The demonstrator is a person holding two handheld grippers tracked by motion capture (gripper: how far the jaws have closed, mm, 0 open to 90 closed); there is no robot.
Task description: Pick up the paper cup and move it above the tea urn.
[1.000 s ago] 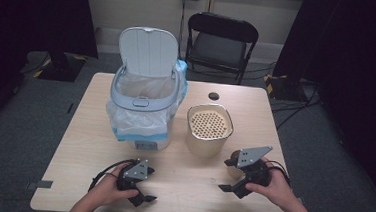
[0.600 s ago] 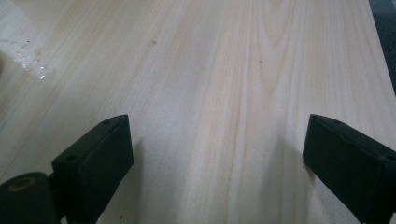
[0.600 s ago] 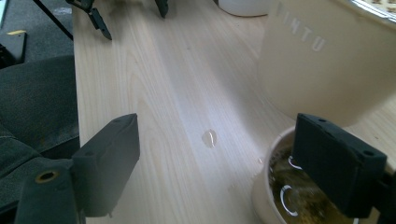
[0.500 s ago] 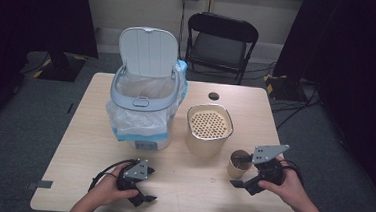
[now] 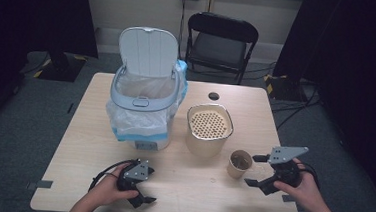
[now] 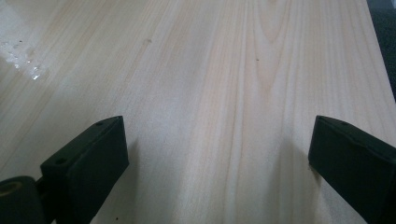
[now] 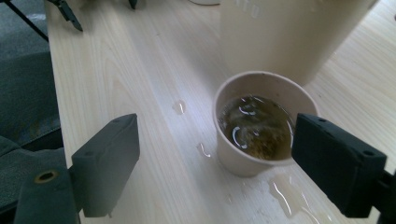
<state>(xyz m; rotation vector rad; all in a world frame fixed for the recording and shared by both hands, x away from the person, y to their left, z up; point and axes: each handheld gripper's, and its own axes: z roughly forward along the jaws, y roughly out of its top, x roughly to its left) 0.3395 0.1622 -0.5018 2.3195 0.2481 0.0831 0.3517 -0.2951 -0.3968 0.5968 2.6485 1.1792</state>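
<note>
Moved: right gripper (image 5: 260,170) has drawn back toward the table's right edge, leaving the paper cup (image 5: 240,163) uncovered.
Right jaws: apart, gripping nothing; cup just beside them.
Cup: upright on the table (image 5: 184,196), holding brown liquid, before the beige canister (image 5: 208,129).
Left gripper (image 5: 146,188): jaws just widened, nothing between.

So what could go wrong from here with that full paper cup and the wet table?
The small beige paper cup holds brownish liquid nearly to the rim, and the right gripper is open with one jaw right beside it; a nudge could tip it. Droplets and a puddle already lie on the pale wooden table, so the cup's wall may be slippery or soft. The tall beige strainer-topped container stands close behind, leaving little room.
</note>
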